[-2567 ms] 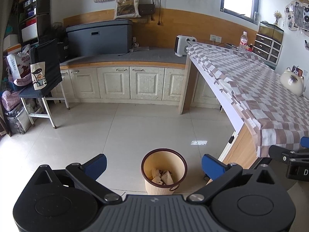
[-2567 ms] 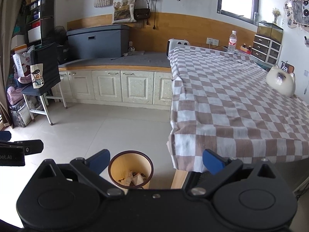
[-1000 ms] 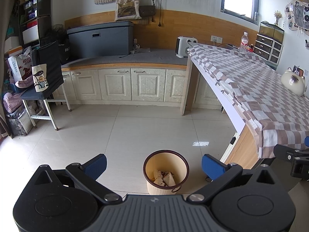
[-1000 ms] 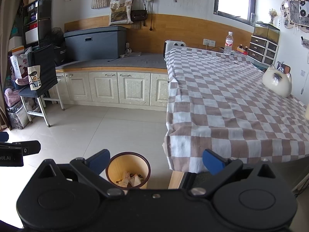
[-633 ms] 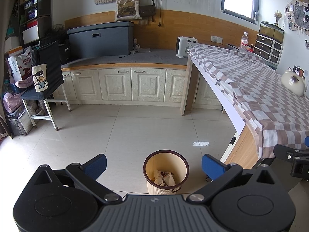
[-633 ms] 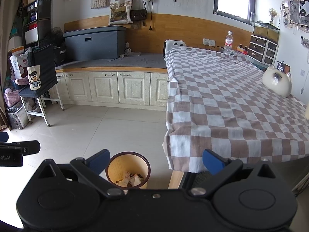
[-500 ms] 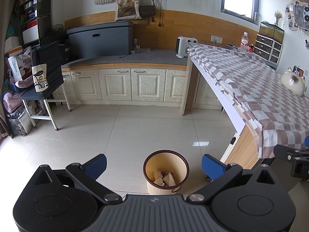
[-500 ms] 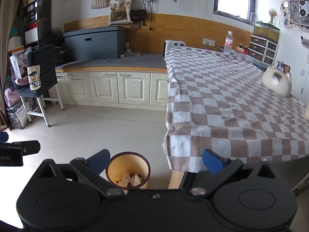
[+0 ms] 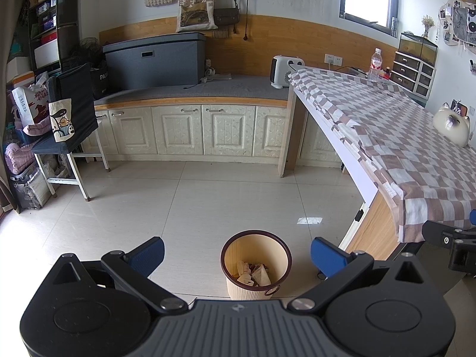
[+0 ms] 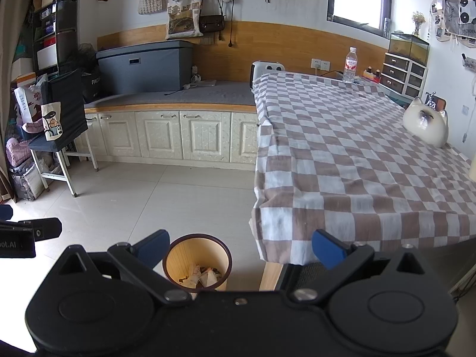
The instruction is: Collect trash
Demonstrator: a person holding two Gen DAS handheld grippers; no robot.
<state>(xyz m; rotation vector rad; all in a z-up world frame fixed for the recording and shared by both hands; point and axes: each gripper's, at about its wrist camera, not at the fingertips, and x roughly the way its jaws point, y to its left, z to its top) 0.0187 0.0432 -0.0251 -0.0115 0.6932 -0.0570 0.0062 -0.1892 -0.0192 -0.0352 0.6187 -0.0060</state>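
With both tools held up above the floor, I see the left gripper [image 9: 237,251] with its blue fingers [image 9: 147,251] spread wide and nothing between them, and the right gripper [image 10: 240,247] in the same state, its pads [image 10: 327,248] far apart and bare. Just beyond the fingertips in both views, a wastebasket [image 9: 255,263] stands upright on the pale tiled floor [image 9: 208,202], close to the near corner of the table. Inside it lies crumpled paper trash [image 9: 253,272], gathered at the bottom, so I judge at least part of the collecting is done.

Next out, the table carries a brown and white checkered cloth [image 10: 357,163] that hangs over the near edge. From the right wrist view its top looks bare of scraps; the only things I can make out on it are a cat-shaped ornament [image 10: 425,126] near the right edge and a water bottle [image 10: 351,65] at the far end, neither of which I take for litter. The floor around the basket also shows no loose paper.

Farther back are the white cabinets [image 9: 190,131] under a grey-topped counter, clear of anything I would call trash. My reading is that the job is at or very near its end, though corners hidden behind the gripper bodies I cannot check.
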